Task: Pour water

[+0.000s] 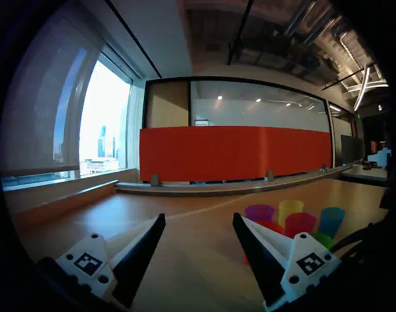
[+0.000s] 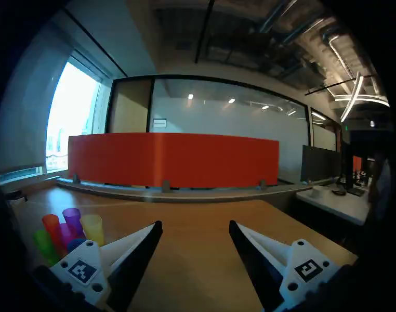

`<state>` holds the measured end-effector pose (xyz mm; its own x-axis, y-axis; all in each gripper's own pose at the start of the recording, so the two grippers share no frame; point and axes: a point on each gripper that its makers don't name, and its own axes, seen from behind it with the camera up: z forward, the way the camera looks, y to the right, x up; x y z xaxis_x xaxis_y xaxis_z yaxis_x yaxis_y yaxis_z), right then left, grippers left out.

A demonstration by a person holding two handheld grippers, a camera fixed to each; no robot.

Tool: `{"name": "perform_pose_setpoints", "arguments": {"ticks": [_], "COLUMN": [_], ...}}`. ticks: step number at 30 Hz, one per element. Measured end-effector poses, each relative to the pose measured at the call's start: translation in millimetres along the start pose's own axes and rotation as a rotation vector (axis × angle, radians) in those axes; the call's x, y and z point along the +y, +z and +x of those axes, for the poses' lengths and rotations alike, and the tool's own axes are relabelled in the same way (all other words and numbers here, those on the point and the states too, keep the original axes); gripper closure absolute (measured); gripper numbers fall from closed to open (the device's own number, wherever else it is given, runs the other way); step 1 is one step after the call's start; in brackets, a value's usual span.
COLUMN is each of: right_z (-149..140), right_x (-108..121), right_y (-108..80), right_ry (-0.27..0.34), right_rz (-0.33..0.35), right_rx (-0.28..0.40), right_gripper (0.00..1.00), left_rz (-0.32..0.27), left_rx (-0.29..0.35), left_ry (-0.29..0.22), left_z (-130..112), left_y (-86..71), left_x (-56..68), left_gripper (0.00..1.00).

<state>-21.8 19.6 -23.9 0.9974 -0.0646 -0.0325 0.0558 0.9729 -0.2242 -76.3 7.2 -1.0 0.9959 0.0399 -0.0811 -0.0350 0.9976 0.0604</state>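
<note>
A cluster of several coloured plastic cups stands on the wooden table. In the left gripper view I see the purple cup (image 1: pixel 259 212), yellow cup (image 1: pixel 290 209), pink cup (image 1: pixel 300 223), blue cup (image 1: pixel 331 220), a red cup (image 1: pixel 271 226) and a green cup (image 1: pixel 322 239), just beyond and right of my right finger. My left gripper (image 1: pixel 198 223) is open, with nothing between its fingers. In the right gripper view the cups stand at lower left: red cup (image 2: pixel 52 226), purple cup (image 2: pixel 72 217), yellow cup (image 2: pixel 93 228), green cup (image 2: pixel 44 245). My right gripper (image 2: pixel 194 229) is open and holds nothing.
The wooden table (image 1: pixel 198 260) stretches ahead to an orange divider panel (image 1: pixel 234 152) along its far edge. A window (image 1: pixel 102 125) is on the left. A side desk with a monitor (image 2: pixel 316 164) stands at the right in the right gripper view.
</note>
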Motion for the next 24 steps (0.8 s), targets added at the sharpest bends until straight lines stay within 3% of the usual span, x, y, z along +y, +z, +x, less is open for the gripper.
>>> {"name": "perform_pose_setpoints", "arguments": {"ticks": [24], "right_z": [-4.3], "right_x": [0.6], "right_y": [-0.1], "right_ry": [-0.003], "right_rz": [-0.004], "right_rx": [-0.006], "right_gripper": [0.00], "left_rz": [0.003], "left_rx": [-0.023], "left_ry": [-0.009], "left_z": [-8.7], "left_y": [1.0], "left_x": [-2.4], "left_gripper": [0.04]}}
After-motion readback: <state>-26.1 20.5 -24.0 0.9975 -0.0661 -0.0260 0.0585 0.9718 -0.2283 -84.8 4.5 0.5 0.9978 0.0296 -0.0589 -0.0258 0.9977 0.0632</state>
